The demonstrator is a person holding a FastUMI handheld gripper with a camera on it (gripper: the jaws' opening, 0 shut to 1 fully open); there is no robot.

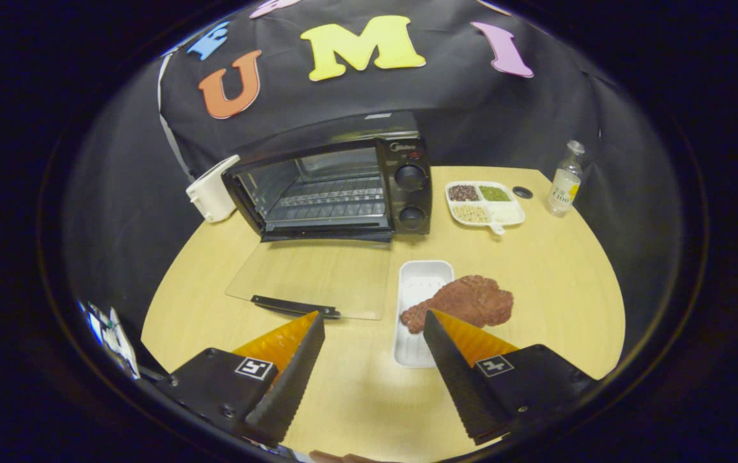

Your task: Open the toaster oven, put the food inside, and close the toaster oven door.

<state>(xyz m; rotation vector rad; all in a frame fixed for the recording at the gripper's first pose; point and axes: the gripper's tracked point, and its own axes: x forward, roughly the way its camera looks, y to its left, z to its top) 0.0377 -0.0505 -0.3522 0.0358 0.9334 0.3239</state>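
The black toaster oven (pixel 343 186) stands at the back of the wooden table with its glass door (pixel 311 280) folded down flat toward me, handle at the near edge. Its wire rack shows inside. A brown slab of meat (pixel 468 302) lies half on a white tray (pixel 420 283) and half on the table, just ahead of my right finger. My gripper (pixel 374 321) is open above the table, nothing between its fingers. The left fingertip sits just short of the door handle (pixel 295 307).
A white divided dish (pixel 486 204) of grains and a small black cap (pixel 522 191) lie right of the oven. A small glass bottle (pixel 565 180) stands at the far right. A white box (pixel 213 190) sits left of the oven.
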